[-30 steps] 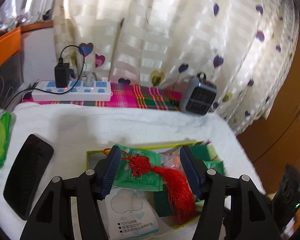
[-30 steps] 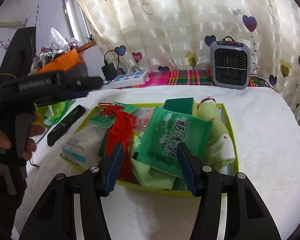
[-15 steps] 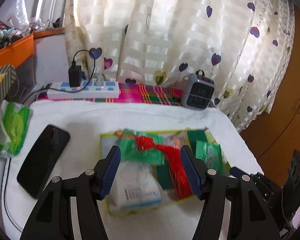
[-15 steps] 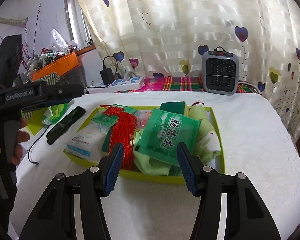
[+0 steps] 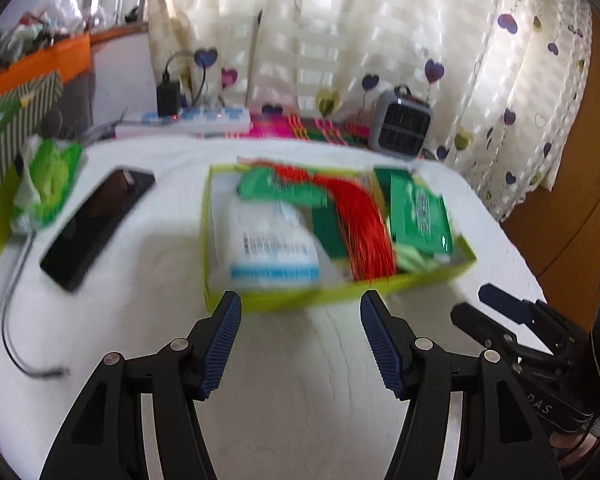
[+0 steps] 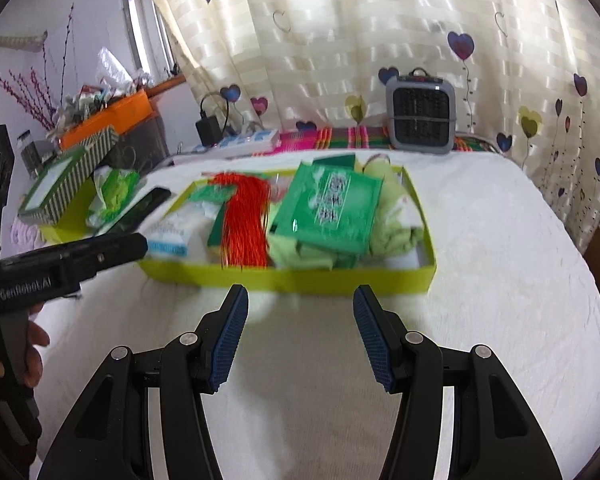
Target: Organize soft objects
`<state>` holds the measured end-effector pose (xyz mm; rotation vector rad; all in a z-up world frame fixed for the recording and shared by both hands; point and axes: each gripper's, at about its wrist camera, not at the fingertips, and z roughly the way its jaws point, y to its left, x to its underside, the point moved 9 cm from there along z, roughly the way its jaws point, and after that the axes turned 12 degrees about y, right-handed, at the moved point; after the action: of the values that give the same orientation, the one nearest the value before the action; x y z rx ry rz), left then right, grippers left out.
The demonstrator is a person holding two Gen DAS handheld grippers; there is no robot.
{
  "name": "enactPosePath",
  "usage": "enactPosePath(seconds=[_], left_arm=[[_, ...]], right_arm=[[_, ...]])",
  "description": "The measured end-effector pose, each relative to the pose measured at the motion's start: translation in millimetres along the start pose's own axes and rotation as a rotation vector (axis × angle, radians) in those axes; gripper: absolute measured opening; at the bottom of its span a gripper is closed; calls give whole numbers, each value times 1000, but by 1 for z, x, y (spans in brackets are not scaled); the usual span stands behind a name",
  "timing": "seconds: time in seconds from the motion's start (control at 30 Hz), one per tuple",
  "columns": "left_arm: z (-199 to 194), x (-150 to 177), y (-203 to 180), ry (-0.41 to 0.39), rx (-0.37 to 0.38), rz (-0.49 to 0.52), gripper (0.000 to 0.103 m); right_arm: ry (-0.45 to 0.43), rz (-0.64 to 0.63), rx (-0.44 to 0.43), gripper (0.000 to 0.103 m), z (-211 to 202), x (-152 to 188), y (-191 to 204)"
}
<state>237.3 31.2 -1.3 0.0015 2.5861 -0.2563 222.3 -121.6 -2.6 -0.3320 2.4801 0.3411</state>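
Observation:
A lime-green tray (image 5: pixel 340 294) (image 6: pixel 340 282) lies on the white cloth, filled with soft things: a red tassel knot (image 5: pixel 360 220) (image 6: pixel 246 216), a green packet (image 5: pixel 418 210) (image 6: pixel 332 204), a white tissue pack (image 5: pixel 272 240) (image 6: pixel 172 232), and a pale green cloth (image 6: pixel 396 216). My left gripper (image 5: pixel 300 312) hangs open and empty just short of the tray's near wall. My right gripper (image 6: pixel 300 304) is likewise open and empty in front of the tray. Each gripper shows at the edge of the other's view.
A black phone (image 5: pixel 96 224) and a green tissue pack (image 5: pixel 46 184) lie left of the tray, beside a striped box (image 6: pixel 66 176). At the back stand a power strip (image 5: pixel 188 120), a small grey heater (image 6: pixel 420 114), an orange bin (image 6: pixel 108 114) and a curtain. A hand (image 6: pixel 32 356) holds the left tool.
Both grippers have drawn back from over the tray toward the near side; the tray's contents now lie ahead of the fingertips. Jaw openings are unchanged.

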Motion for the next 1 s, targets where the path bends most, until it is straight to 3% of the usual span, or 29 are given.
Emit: enactPosePath(seconds=[0.53,1.0], left_arm=[[31,61,-16,106,-78,14,62],[37,68,-18,79,-145,-4,62]], right_arm=[[134,-26,101,56,15,41,-7],[193,-31,153,56,22,57,-14]])
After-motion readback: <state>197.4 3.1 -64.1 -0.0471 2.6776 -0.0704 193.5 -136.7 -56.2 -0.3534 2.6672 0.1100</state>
